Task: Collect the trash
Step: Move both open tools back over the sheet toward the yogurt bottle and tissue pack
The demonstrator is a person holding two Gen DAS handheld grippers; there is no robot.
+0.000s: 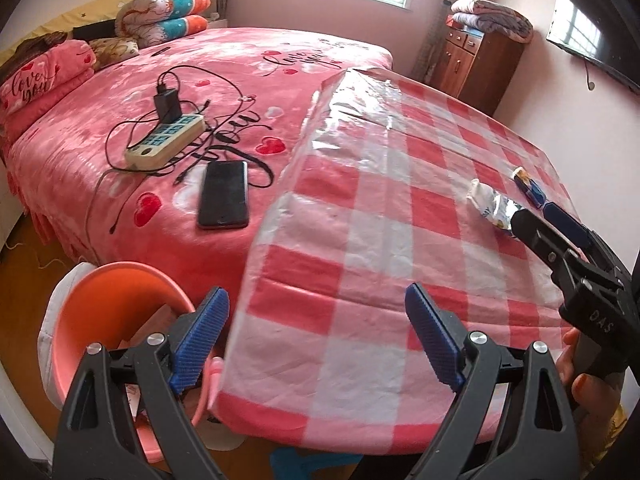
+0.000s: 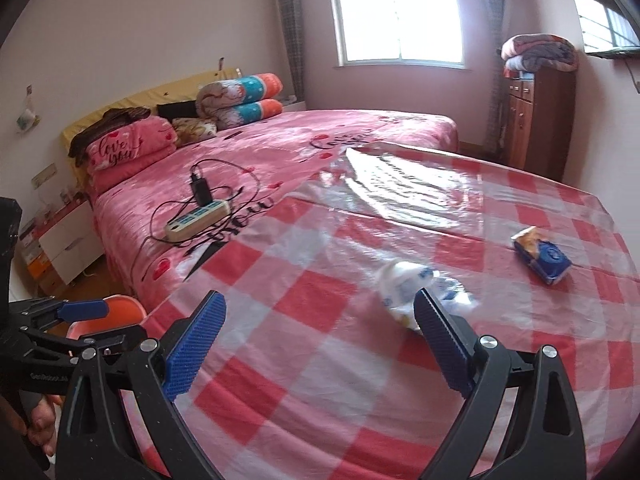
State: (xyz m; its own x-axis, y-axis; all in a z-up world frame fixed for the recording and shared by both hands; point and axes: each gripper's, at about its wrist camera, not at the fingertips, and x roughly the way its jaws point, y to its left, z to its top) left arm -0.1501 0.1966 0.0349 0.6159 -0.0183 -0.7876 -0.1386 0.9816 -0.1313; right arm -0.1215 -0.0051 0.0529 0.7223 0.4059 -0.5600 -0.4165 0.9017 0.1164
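Two pieces of trash lie on the red-and-white checked table [image 1: 360, 264]: a crumpled white and silver wrapper [image 1: 494, 206] [image 2: 404, 284] and a blue snack packet [image 1: 530, 186] [image 2: 544, 258] beyond it. An orange bin [image 1: 100, 300] [image 2: 120, 312] stands on the floor at the table's left corner. My left gripper [image 1: 318, 336] [image 2: 76, 320] hangs open over that near corner, nothing between its fingers. My right gripper [image 2: 318, 336] [image 1: 538, 220] is open too, its right fingertip just in front of the white wrapper, which it partly hides.
A pink bed [image 1: 200, 80] lies left of the table with a phone [image 1: 223, 194], a power strip [image 1: 166, 142] with a charger, and loose cables. A wooden cabinet [image 1: 476, 64] stands behind the table, a wall television [image 1: 592, 28] at the right. A person's fingers [image 1: 580, 384] hold the right gripper's handle.
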